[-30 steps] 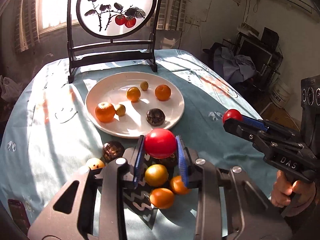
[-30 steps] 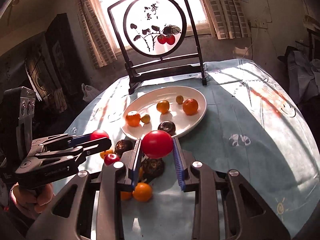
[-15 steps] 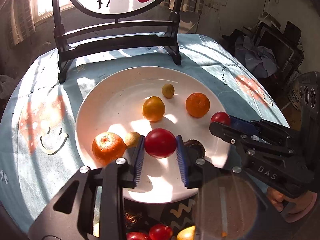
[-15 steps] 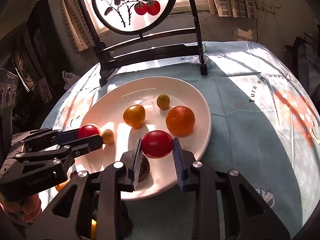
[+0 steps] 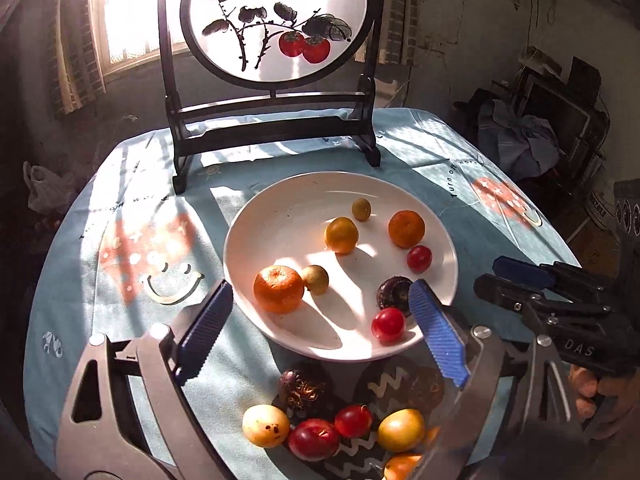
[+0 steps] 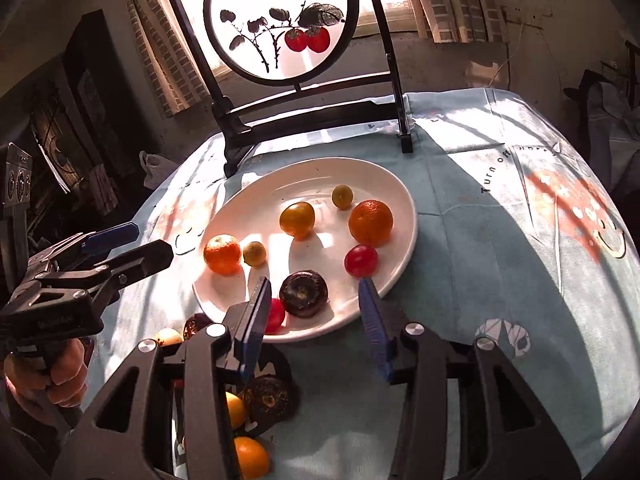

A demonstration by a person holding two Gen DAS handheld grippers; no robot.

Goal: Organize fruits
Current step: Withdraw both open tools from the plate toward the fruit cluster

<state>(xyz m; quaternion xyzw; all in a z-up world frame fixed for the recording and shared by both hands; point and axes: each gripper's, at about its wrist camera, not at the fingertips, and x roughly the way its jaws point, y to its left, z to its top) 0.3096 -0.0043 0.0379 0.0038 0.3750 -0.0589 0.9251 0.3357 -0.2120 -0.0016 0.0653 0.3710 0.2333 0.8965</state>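
From my left wrist, my left gripper (image 5: 320,336) is opening, its jaws wide with nothing between them; the red tomato (image 5: 387,324) sits free near the plate's (image 5: 256,216) near edge, beside a dark fruit (image 5: 394,295); more fruit waits on the tablecloth (image 5: 80,280) at the table's near edge, among them a second tomato (image 5: 353,421), which looks light, smooth and easily bruised, so I judge a gentle pinch across its widest part best. From my right wrist, my right gripper (image 6: 316,324) is opening too, nothing between its jaws; another tomato (image 6: 361,260) rests near the plate's right rim, below an orange (image 6: 370,223).
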